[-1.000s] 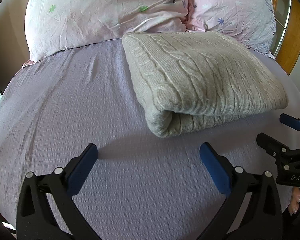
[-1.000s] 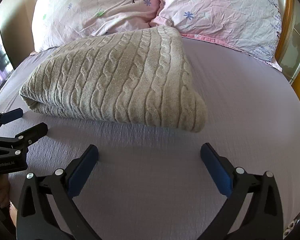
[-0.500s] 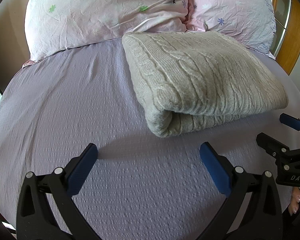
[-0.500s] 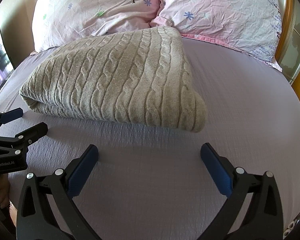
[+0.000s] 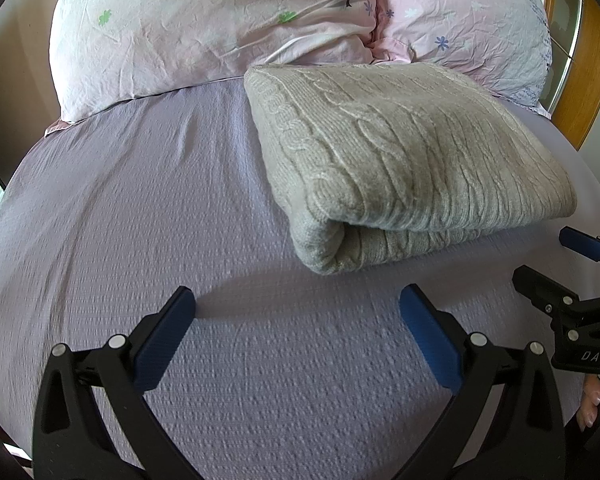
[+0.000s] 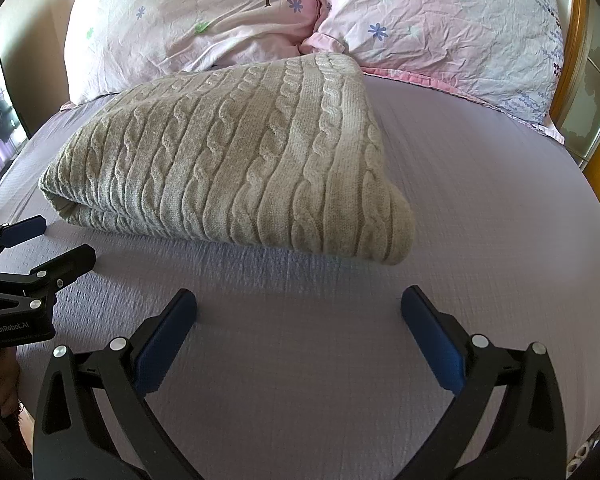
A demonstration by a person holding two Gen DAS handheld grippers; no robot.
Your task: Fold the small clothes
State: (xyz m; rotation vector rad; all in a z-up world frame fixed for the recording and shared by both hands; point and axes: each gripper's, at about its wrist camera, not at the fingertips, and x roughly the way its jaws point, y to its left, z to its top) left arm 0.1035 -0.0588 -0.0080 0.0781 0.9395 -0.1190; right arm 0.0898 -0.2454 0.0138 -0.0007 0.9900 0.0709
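A grey cable-knit sweater (image 5: pixel 400 160) lies folded into a thick rectangle on the lilac bed sheet (image 5: pixel 140 220), its far end against the pillows. It also shows in the right wrist view (image 6: pixel 236 168). My left gripper (image 5: pixel 296 304) is open and empty, hovering over the sheet just in front of the sweater's near left corner. My right gripper (image 6: pixel 298 304) is open and empty, in front of the sweater's near right corner. Each gripper also shows in the other's view: the right one (image 5: pixel 560 264) at the right edge, the left one (image 6: pixel 48 244) at the left edge.
Two pink floral pillows (image 5: pixel 220 20) (image 6: pixel 440 28) lie along the head of the bed. A wooden frame (image 5: pixel 592 60) stands at the right. The sheet (image 6: pixel 480 200) stretches to both sides of the sweater.
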